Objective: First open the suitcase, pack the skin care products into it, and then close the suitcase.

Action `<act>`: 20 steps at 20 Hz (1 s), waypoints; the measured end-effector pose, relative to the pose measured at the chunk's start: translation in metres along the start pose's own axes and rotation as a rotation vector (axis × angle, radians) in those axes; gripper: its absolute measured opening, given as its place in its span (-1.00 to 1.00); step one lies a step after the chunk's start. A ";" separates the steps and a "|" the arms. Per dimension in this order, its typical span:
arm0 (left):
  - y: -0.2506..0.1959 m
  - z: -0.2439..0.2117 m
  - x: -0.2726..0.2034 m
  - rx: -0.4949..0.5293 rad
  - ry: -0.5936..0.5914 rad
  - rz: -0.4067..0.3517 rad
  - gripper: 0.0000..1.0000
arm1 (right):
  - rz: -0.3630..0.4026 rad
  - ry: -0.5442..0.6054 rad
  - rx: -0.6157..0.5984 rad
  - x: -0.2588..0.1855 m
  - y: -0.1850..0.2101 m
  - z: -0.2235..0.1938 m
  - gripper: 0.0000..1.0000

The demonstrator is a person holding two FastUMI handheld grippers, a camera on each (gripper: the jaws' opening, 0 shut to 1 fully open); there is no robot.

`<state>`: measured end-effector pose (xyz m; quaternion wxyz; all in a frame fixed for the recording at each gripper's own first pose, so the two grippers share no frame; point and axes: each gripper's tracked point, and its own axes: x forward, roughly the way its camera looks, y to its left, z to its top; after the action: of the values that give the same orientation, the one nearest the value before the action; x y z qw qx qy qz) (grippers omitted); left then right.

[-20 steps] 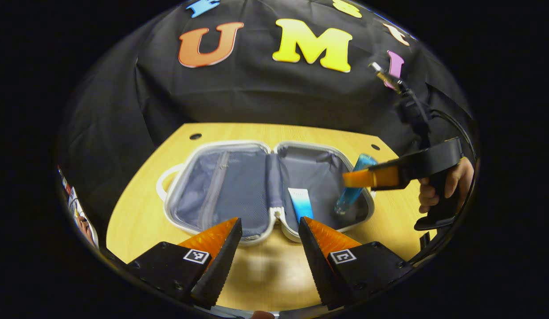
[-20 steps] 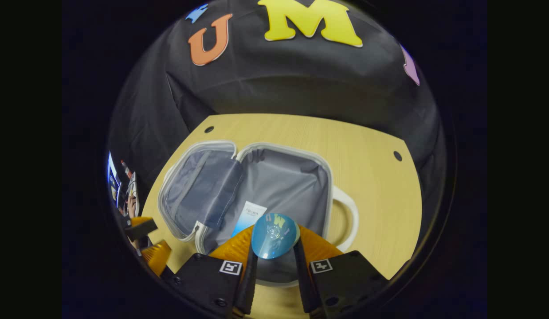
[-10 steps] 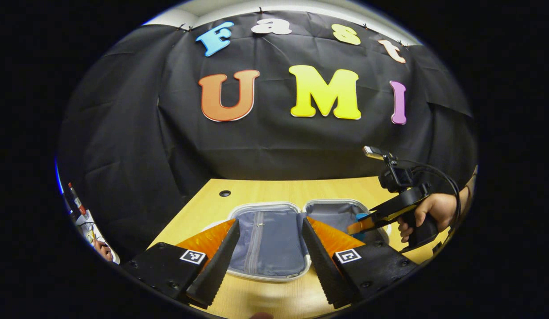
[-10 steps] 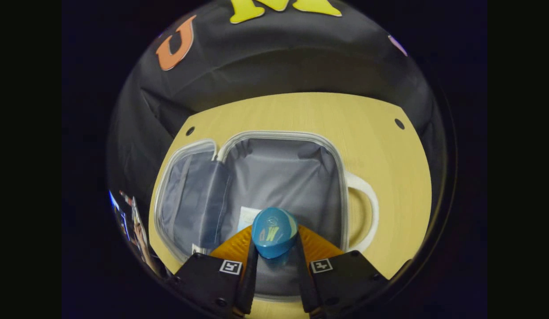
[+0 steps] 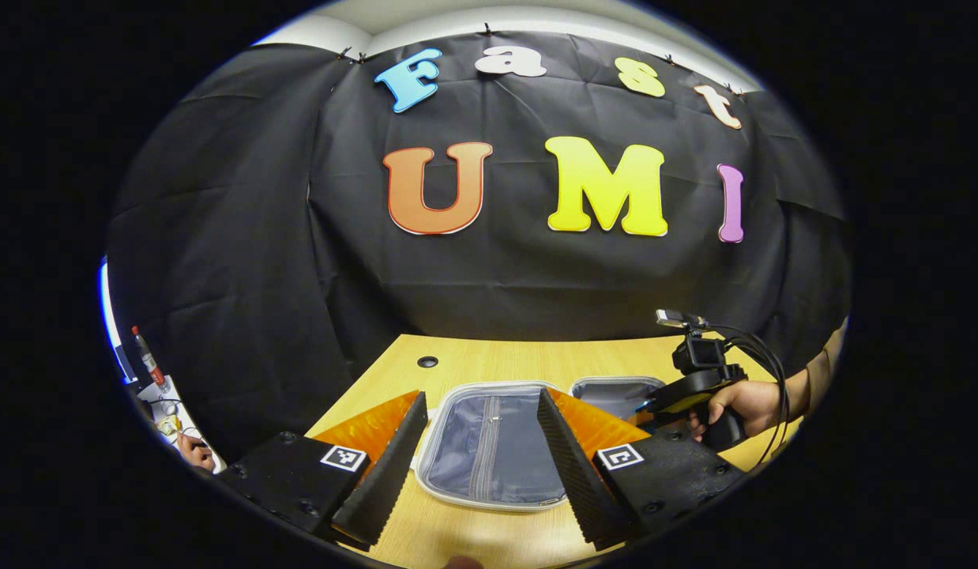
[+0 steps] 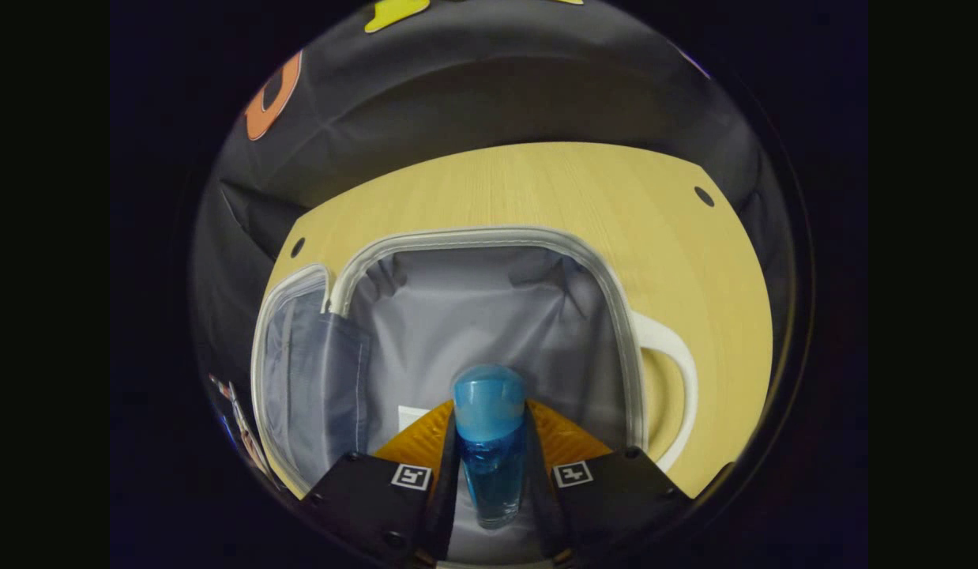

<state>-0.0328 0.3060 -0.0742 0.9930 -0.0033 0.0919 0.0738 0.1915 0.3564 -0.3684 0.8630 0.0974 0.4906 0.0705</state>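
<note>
Suitcase open, second product going in

Suitcase (image 6: 489,316) lies open flat on the table (image 6: 536,190), grey lining up, white handle (image 6: 672,371) on its right side in the right gripper view. My right gripper (image 6: 489,474) is clamped on a blue bottle (image 6: 489,442), both fingers pressing its sides, cap pointing forward, held over the near part of the right half. Can't tell if the bottle touches the lining yet. A white corner of another product (image 6: 414,415) peeks out just left of my fingers, already lying in that half.

My left gripper (image 5: 477,458) is spread wide, holding nothing, hovering at the near edge of the table with the zip-pocket half of the suitcase (image 5: 489,458) between its fingers. From there I also see my other hand (image 5: 746,403) on the right gripper's grip, over the far half.

Progress, my read: opening done, one product packed, bottle nearly placed. Left: release the bottle, pack any others, close the suitcase.
</note>
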 end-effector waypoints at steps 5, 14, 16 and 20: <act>0.004 -0.009 -0.003 -0.037 0.018 0.005 0.81 | -0.016 0.028 0.019 0.013 -0.001 0.000 -0.20; 0.067 -0.040 0.030 -0.112 0.084 0.078 0.85 | 0.099 -0.126 -0.030 -0.052 0.027 0.026 0.52; 0.091 -0.059 0.043 -0.186 0.133 0.096 1.00 | 0.139 -0.212 -0.085 -0.090 0.033 0.042 0.58; 0.132 -0.103 0.075 -0.428 0.221 0.105 0.96 | 0.197 -0.399 -0.235 -0.180 0.033 0.061 0.58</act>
<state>0.0015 0.4456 -0.1882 0.9484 -0.2170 0.1823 0.1421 0.1514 0.3436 -0.1803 0.9371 0.0558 0.2870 0.1904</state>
